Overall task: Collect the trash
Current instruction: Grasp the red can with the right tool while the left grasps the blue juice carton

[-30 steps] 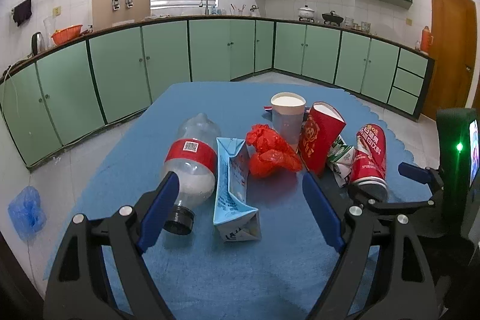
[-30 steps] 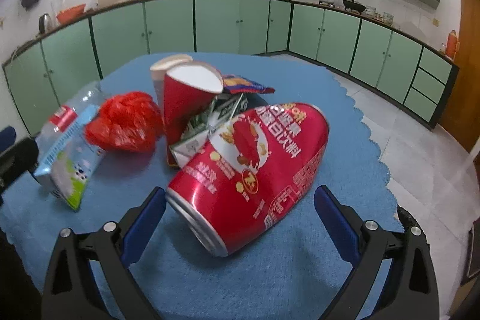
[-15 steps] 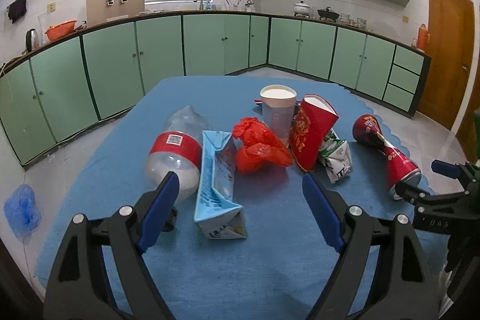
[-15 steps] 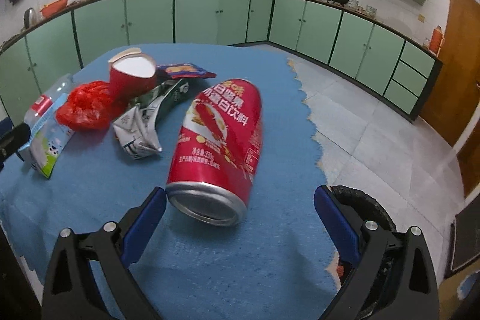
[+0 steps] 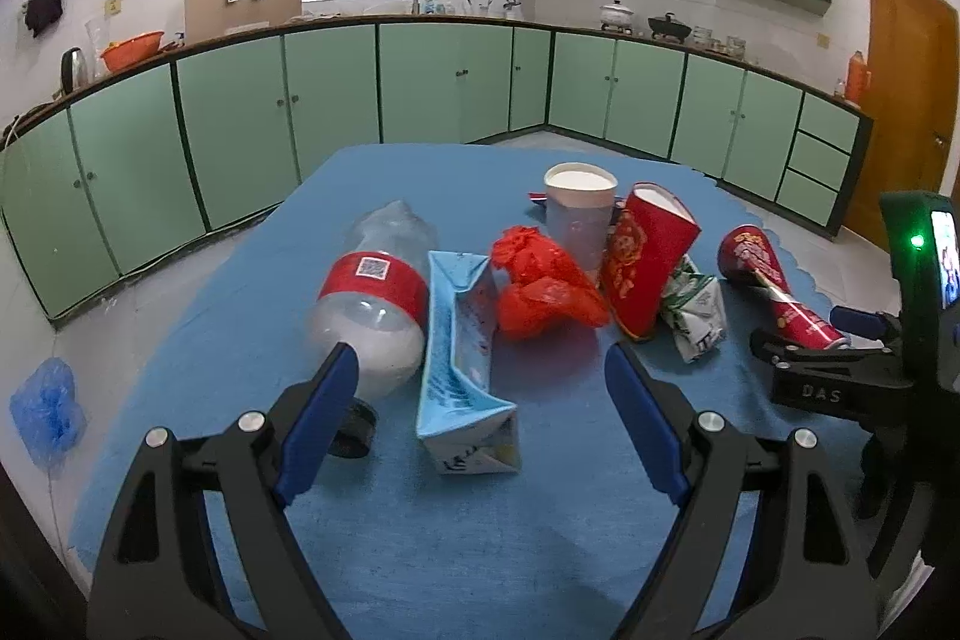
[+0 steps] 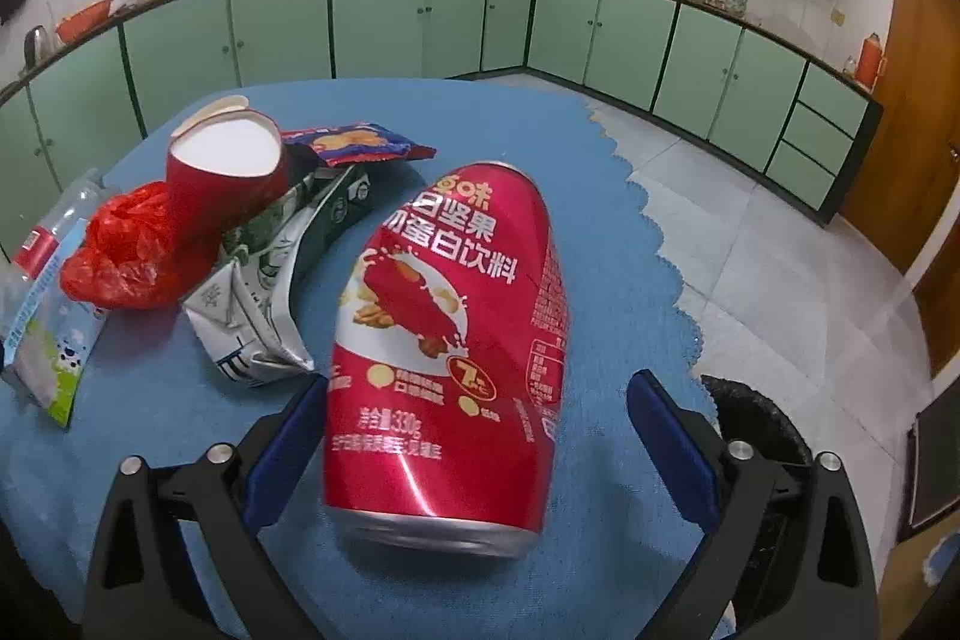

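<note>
Between the spread blue fingers of the right gripper [image 6: 477, 451], on the blue table mat [image 6: 606, 232] near its right edge: a red drink can [image 6: 450, 358] on its side, long axis pointing straight away, unclamped. Left gripper [image 5: 480, 424] equally wide open, holding nothing, facing the blue carton [image 5: 462, 358], farther from the can. Can's underside hidden; black bin [image 6: 756, 430] rim half cut off.

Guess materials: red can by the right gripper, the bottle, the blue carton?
Red can: looks like glossy printed metal, going by the bare silvery rim at its near end. Bottle: clear plastic, see-through and slightly cloudy, with a red wrap label. Blue carton: likely coated paperboard, creased and folded flat with sharp edges; the coating is a guess.
</note>
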{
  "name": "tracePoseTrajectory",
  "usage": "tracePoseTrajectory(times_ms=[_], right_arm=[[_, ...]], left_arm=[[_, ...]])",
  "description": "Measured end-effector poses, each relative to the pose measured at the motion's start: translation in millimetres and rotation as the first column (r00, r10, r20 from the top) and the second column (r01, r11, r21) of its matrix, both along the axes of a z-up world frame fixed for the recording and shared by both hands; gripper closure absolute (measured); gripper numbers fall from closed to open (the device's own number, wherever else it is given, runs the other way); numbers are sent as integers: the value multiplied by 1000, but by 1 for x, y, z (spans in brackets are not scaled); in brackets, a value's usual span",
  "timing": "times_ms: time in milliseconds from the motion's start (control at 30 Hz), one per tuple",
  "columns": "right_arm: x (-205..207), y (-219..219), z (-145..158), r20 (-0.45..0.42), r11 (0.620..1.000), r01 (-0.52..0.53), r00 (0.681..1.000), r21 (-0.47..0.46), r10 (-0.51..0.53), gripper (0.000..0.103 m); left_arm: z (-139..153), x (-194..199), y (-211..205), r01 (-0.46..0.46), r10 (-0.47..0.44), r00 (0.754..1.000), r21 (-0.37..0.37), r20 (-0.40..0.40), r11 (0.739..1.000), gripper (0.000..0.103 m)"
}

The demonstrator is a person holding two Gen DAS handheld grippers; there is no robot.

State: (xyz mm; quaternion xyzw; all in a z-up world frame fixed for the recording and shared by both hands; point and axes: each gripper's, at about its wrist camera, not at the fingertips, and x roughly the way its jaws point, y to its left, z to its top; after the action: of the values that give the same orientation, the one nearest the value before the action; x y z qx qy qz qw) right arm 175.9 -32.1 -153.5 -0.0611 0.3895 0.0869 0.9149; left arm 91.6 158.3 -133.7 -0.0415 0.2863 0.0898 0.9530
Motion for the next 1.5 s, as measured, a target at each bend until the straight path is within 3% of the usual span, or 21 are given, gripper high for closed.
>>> tracePoseTrajectory(times_ms=[133,333,500,667,900,1100,1300,1500], right_arm=[[0,-9,-4,-36,999,0,999,35,1,30],[-2,-13,-5,-52,999,-9,999,53,12,40],[-1,-14,-5,-56,998,-9,998,56,12,41],[-2,-16,-4,-56,998,-15,998,53,18,41],[-2,-23,-5,-56,999,-10,998,50,13,41],[-2,-27,-4,-48,999,-15,999,41,17,41],[3,-25,-3,-37,999,-17,999,30,18,33],[15,-20,-4,-31,1000,-13,999,18,13,27]], left_arm=[[0,4,5,-16,16,1000,10,3,1000,21],[-1,14,21,-56,56,998,17,-7,998,21],[-4,16,20,-39,39,999,-14,-32,999,22],[-16,20,10,-13,11,997,-27,-71,1000,35],[-35,35,10,-6,-9,989,-104,-145,995,70],[-41,34,0,0,-21,987,-131,-160,991,69],[-43,50,-4,-21,0,983,-112,-182,994,50],[-43,69,-7,-15,-2,983,-93,-181,996,54]])
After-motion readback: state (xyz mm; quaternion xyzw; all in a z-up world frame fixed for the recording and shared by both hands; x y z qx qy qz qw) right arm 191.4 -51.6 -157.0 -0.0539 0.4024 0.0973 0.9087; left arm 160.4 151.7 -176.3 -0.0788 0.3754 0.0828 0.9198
